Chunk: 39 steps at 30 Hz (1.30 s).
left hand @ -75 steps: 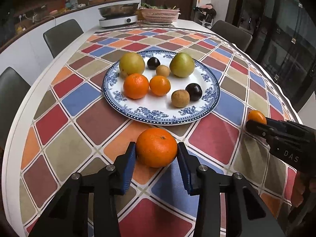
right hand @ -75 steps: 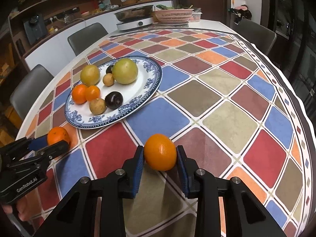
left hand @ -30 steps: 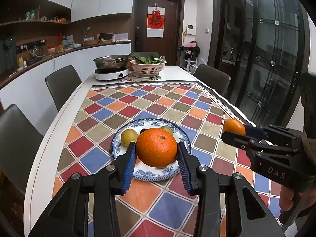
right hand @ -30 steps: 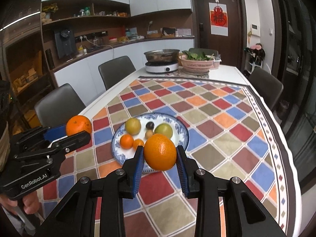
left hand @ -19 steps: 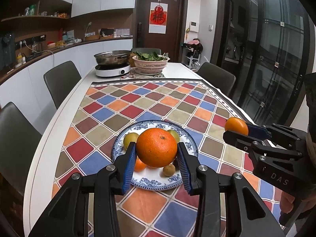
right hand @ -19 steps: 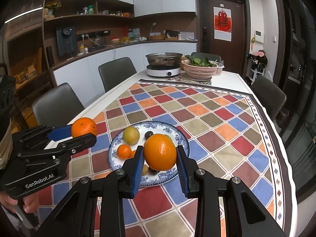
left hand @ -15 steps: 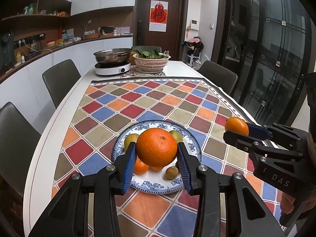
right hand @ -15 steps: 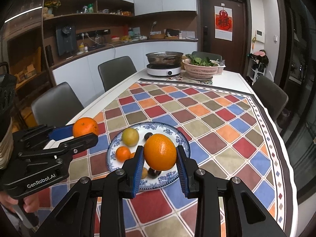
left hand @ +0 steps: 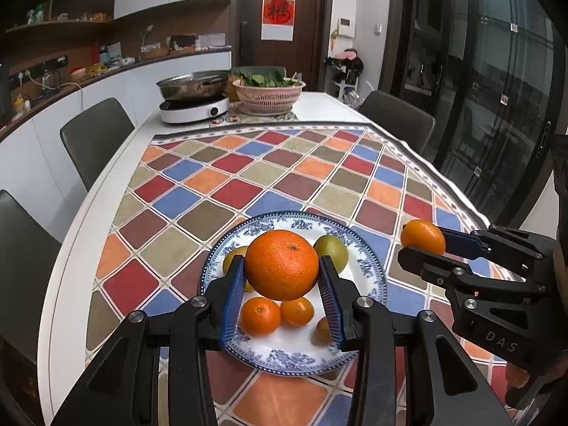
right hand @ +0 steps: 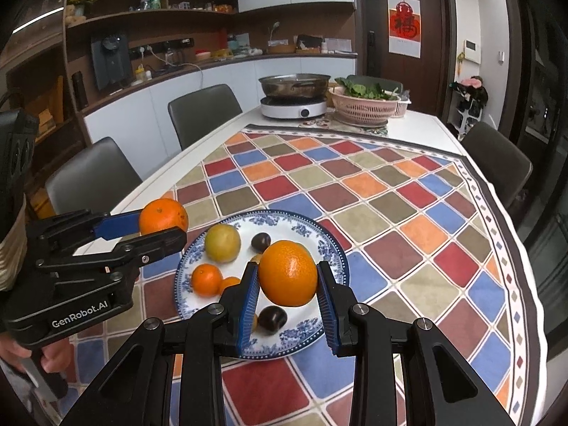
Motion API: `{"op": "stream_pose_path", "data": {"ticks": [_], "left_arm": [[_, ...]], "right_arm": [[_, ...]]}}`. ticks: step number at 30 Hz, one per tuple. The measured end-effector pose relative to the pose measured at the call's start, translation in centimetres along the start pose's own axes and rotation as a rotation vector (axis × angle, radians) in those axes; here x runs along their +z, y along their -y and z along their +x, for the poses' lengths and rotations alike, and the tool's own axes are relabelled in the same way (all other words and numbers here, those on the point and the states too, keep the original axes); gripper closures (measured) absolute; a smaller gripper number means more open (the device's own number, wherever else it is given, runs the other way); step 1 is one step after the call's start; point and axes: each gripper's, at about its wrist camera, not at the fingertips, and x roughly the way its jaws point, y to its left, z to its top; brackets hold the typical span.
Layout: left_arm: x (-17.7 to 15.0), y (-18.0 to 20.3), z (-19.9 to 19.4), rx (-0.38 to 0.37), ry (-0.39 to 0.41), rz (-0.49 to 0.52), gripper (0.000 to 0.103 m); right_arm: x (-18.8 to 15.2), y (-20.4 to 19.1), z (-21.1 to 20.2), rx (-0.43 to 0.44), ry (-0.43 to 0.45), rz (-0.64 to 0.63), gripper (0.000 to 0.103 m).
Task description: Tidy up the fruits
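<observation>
My left gripper [left hand: 282, 284] is shut on a large orange [left hand: 281, 265] and holds it in the air above the blue-and-white plate [left hand: 369, 266]. My right gripper [right hand: 287, 293] is shut on a second orange [right hand: 288, 272], also held above the plate [right hand: 333, 245]. Each gripper shows in the other's view: the right one [left hand: 422, 245] with its orange [left hand: 422, 237] at the right, the left one [right hand: 161, 229] with its orange [right hand: 163, 216] at the left. On the plate lie two small oranges [left hand: 260, 316], two green-yellow fruits [right hand: 222, 242], two dark plums [right hand: 261, 242] and small brown fruits.
The plate sits on a checkered tablecloth [left hand: 248, 181] on a white table. At the far end stand a hotplate with a pan [left hand: 193, 97] and a pink basket of greens [left hand: 268, 94]. Grey chairs [left hand: 94, 138] line both sides of the table.
Both grippers have lifted their oranges off the tablecloth and carried them over the plate. In the last half second both have moved slightly closer to the plate.
</observation>
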Motion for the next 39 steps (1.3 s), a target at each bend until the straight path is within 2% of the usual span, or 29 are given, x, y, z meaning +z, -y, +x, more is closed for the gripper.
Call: {"op": "stream_pose_path", "data": {"ticks": [10, 23, 28, 30, 31, 33, 34, 35, 39], "left_arm": [[0.1, -0.4, 3.8, 0.01, -0.065, 0.032, 0.063], [0.6, 0.0, 7.2, 0.025, -0.131, 0.128, 0.062], [0.6, -0.2, 7.9, 0.024, -0.157, 0.116, 0.062], [0.5, -0.3, 8.1, 0.016, -0.17, 0.107, 0.062], [0.4, -0.3, 8.1, 0.015, -0.174, 0.108, 0.062], [0.2, -0.3, 8.1, 0.017, -0.176, 0.111, 0.056], [0.2, -0.2, 7.9, 0.028, -0.169, 0.112, 0.045], [0.3, -0.2, 7.6, 0.043, -0.15, 0.111, 0.043], [0.3, 0.0, 6.5, 0.06, -0.134, 0.117, 0.043]], "right_arm": [[-0.5, 1.1, 3.9, 0.024, -0.058, 0.04, 0.07], [-1.7, 2.0, 7.8, 0.051, -0.154, 0.069, 0.07], [-2.1, 2.3, 8.5, 0.068, -0.171, 0.09, 0.07], [-2.1, 2.3, 8.8, 0.074, -0.181, 0.099, 0.068], [-2.1, 2.4, 8.8, 0.075, -0.182, 0.102, 0.062], [-2.1, 2.4, 8.6, 0.071, -0.169, 0.105, 0.059], [-2.0, 2.5, 8.5, 0.066, -0.164, 0.103, 0.059], [-2.0, 2.5, 8.3, 0.06, -0.16, 0.101, 0.059], [-1.8, 2.8, 7.2, 0.047, -0.141, 0.112, 0.059]]}}
